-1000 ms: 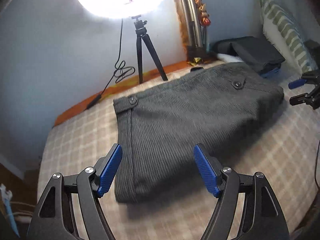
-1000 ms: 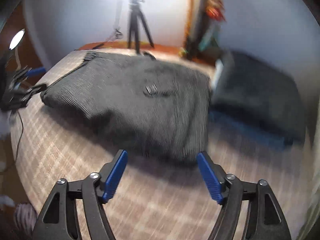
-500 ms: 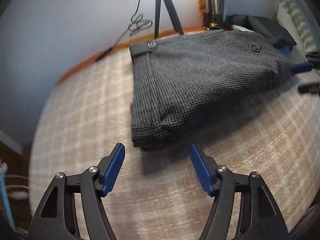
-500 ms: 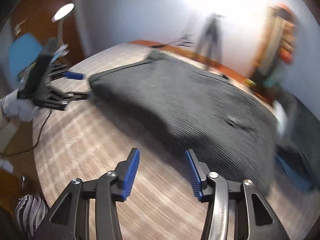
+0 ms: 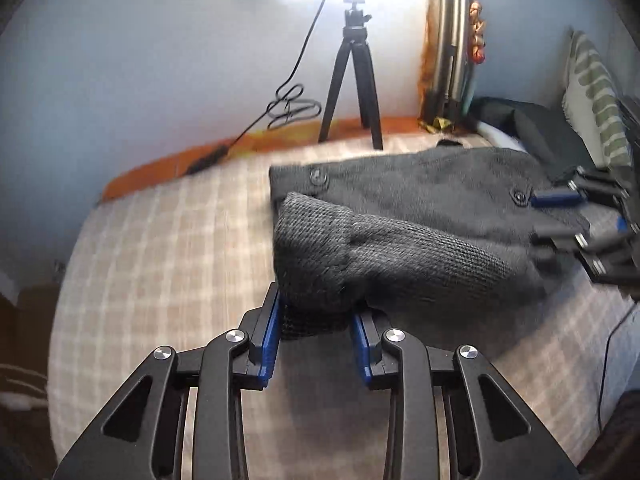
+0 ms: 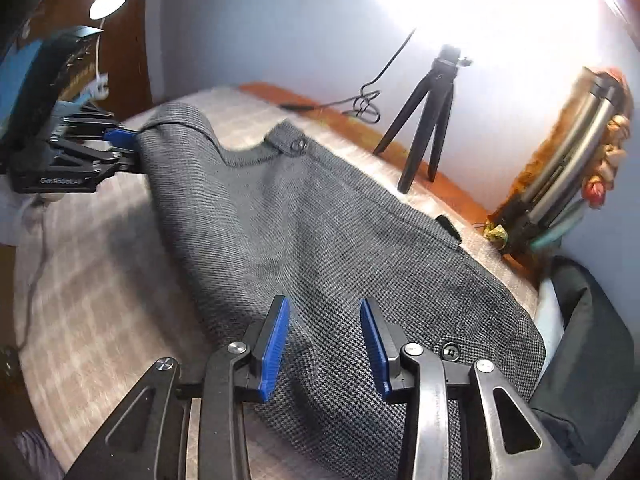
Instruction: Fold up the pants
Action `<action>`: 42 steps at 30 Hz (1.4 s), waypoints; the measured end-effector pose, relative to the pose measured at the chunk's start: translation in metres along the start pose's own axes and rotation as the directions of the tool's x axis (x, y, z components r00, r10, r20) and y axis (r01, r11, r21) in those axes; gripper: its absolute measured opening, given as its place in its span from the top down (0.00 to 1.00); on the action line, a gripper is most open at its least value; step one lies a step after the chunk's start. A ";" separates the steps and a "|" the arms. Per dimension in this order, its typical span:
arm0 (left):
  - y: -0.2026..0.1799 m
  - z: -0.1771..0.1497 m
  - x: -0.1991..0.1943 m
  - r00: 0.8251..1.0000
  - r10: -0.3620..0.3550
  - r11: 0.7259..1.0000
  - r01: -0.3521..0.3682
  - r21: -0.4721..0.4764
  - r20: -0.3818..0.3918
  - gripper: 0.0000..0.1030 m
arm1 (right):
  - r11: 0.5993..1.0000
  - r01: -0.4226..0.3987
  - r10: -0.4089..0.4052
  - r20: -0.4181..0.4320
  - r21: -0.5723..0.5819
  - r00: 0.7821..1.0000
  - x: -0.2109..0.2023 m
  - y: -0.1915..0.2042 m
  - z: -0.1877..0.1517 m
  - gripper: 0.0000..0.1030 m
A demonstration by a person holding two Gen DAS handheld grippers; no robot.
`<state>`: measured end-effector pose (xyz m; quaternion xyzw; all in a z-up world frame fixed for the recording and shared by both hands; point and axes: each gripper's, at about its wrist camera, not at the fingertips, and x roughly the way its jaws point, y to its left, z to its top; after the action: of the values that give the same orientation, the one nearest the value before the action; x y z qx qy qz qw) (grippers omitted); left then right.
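Grey pants [image 5: 400, 216] (seemingly houndstooth), plaid bedcover [image 5: 160, 248]

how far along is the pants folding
Partway. Done: the grey pants already lie in a compact folded shape on the checked bed. In hand: the left gripper is shut on one edge, lifted and curled over; the right gripper sits around the opposite edge, though its grip is unclear. Left: carrying that edge across and laying it flat.

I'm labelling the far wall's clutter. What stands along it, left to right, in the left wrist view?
Coiled black cable → black mini tripod → folded silver tripod → striped pillow.
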<state>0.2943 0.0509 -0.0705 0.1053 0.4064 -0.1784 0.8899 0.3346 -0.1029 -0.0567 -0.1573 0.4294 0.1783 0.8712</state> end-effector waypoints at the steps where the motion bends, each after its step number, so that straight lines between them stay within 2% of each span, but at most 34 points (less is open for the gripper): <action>1: -0.001 0.005 0.004 1.000 0.003 1.000 -0.003 0.009 -0.003 0.72 | 1.000 -0.028 0.028 0.015 -0.009 0.999 -0.005 0.004 -0.003 0.62; 4: 0.000 0.013 0.019 1.000 -0.006 1.000 0.006 0.000 -0.026 0.72 | 0.993 -0.076 0.078 0.026 -0.085 0.997 -0.014 0.030 -0.017 0.62; 6: 0.001 0.021 0.024 0.999 -0.020 1.000 0.019 -0.025 -0.031 0.72 | 0.985 -0.081 0.083 0.008 -0.155 0.996 -0.010 0.050 -0.025 0.55; 7: 0.002 0.025 0.027 0.999 -0.027 0.999 0.026 -0.038 -0.034 0.71 | 0.980 -0.072 0.073 -0.001 -0.184 0.997 -0.007 0.058 -0.028 0.46; 9: 0.002 0.031 0.031 0.999 -0.028 0.998 0.026 -0.048 -0.041 0.71 | 0.972 -0.023 0.022 -0.006 -0.232 1.000 0.006 0.068 -0.028 0.42; 12: -0.001 0.037 0.037 0.998 -0.022 0.999 0.021 -0.033 -0.055 0.69 | 0.972 -0.005 0.002 -0.015 -0.235 1.000 0.024 0.068 -0.021 0.42; 16: 0.000 0.042 0.046 0.998 -0.022 0.999 0.020 -0.040 -0.066 0.69 | 0.958 0.069 -0.076 -0.016 -0.278 0.997 0.047 0.067 -0.013 0.42; 18: 0.003 0.043 0.046 0.998 -0.036 0.998 0.032 -0.058 -0.057 0.69 | 0.951 0.105 -0.115 -0.016 -0.290 0.993 0.054 0.067 -0.009 0.46; 19: 0.005 0.044 0.043 0.998 -0.036 0.998 0.033 -0.062 -0.052 0.69 | 0.949 0.123 -0.132 -0.012 -0.289 0.991 0.056 0.066 -0.007 0.51; 20: 0.007 0.043 0.040 0.999 -0.032 0.998 0.029 -0.062 -0.044 0.69 | 0.950 0.135 -0.143 -0.009 -0.281 0.990 0.057 0.064 -0.004 0.52; 24: 0.020 0.036 0.017 1.000 -0.005 0.998 0.005 -0.061 -0.009 0.69 | 0.962 0.139 -0.131 0.049 -0.236 0.990 0.054 0.061 0.013 0.51; 27: 0.032 0.028 0.006 1.000 -0.015 0.997 0.014 -0.074 -0.010 0.66 | 0.962 0.138 -0.123 0.077 -0.237 0.989 0.057 0.063 0.025 0.51; 28: 0.036 0.024 0.001 1.000 -0.001 0.998 0.000 -0.067 -0.012 0.64 | 0.964 0.130 -0.114 0.083 -0.233 0.990 0.057 0.063 0.029 0.56; 29: 0.039 0.020 -0.003 1.000 0.003 0.998 -0.003 -0.061 -0.013 0.63 | 0.969 0.113 -0.095 0.090 -0.220 0.991 0.056 0.062 0.032 0.66; 31: 0.042 0.011 -0.010 1.000 -0.008 0.999 0.008 -0.036 -0.020 0.62 | 0.983 0.054 -0.036 0.108 -0.175 0.994 0.048 0.059 0.036 0.67; 33: 0.045 0.001 -0.011 0.998 -0.034 0.999 0.032 -0.028 -0.050 0.54 | 0.987 0.012 0.009 0.132 -0.162 0.991 0.037 0.059 0.035 0.75; 35: 0.048 -0.015 -0.013 0.993 -0.071 0.997 0.068 -0.043 -0.096 0.53 | 0.984 -0.043 0.063 0.111 -0.172 0.992 0.032 0.060 0.032 0.80; 37: 0.051 -0.034 -0.022 0.988 -0.094 0.995 0.089 -0.050 -0.121 0.53 | 0.966 -0.122 0.142 0.077 -0.227 0.987 0.026 0.067 0.023 0.81; 38: 0.052 -0.041 -0.028 0.989 -0.083 0.996 0.079 -0.041 -0.121 0.53 | 0.943 -0.184 0.201 0.035 -0.278 0.979 0.024 0.074 0.016 0.80; 40: 0.055 -0.053 -0.041 0.993 -0.033 0.999 0.030 -0.030 -0.113 0.53 | 0.903 -0.272 0.270 -0.054 -0.331 0.961 0.028 0.085 0.007 0.75; 42: 0.061 -0.056 -0.056 0.996 -0.019 0.998 0.014 -0.057 -0.087 0.53 | 0.880 -0.285 0.263 -0.111 -0.381 0.958 0.036 0.099 -0.004 0.64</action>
<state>0.2470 0.1383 -0.0617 0.0847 0.4508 -0.1694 0.8723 0.3080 -0.0107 -0.1003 -0.2715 0.4271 0.3776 0.7755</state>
